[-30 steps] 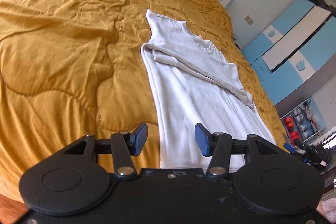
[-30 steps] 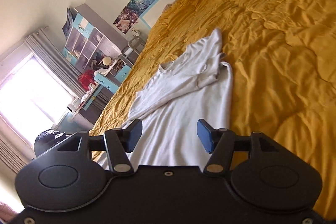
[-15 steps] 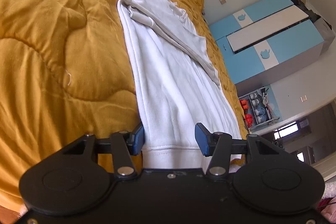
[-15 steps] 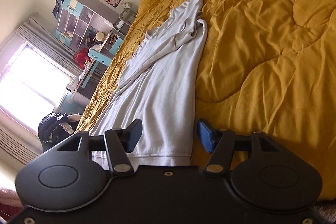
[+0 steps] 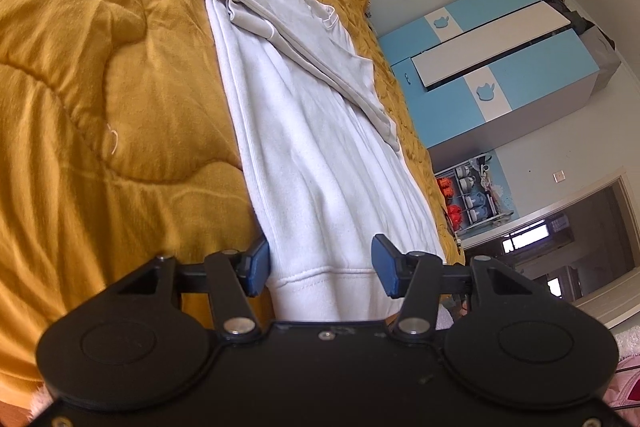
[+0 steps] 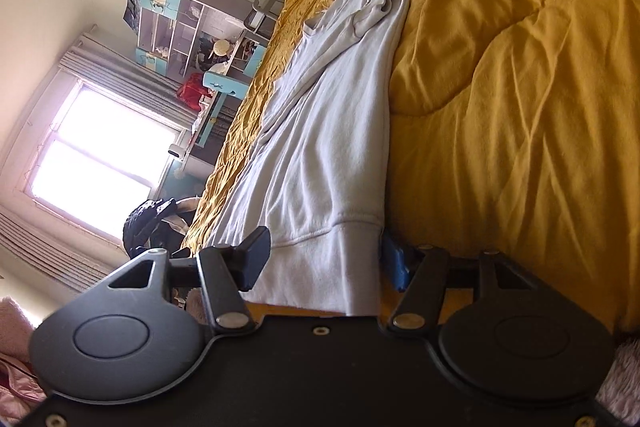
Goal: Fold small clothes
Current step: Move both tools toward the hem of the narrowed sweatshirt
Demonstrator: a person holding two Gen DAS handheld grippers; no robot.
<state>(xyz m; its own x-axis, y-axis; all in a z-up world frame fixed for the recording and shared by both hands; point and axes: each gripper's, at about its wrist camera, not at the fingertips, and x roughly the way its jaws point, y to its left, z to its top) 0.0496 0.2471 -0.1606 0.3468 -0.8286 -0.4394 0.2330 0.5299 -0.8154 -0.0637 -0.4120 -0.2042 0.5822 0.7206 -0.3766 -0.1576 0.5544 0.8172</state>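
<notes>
Both your claws have dropped to the near hem of the shirt (image 5: 320,155) on the bed (image 5: 100,87). Left claw (image 5: 320,265) and right claw (image 6: 326,259) straddle its corners, pads apart, nothing clamped. Squeezing both comes next, I'd say.

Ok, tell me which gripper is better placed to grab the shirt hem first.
Neither clearly. The left gripper and right gripper are both open and straddle opposite corners of the white long-sleeved shirt at its hem on the yellow quilt. Closing both together looks best.
</notes>
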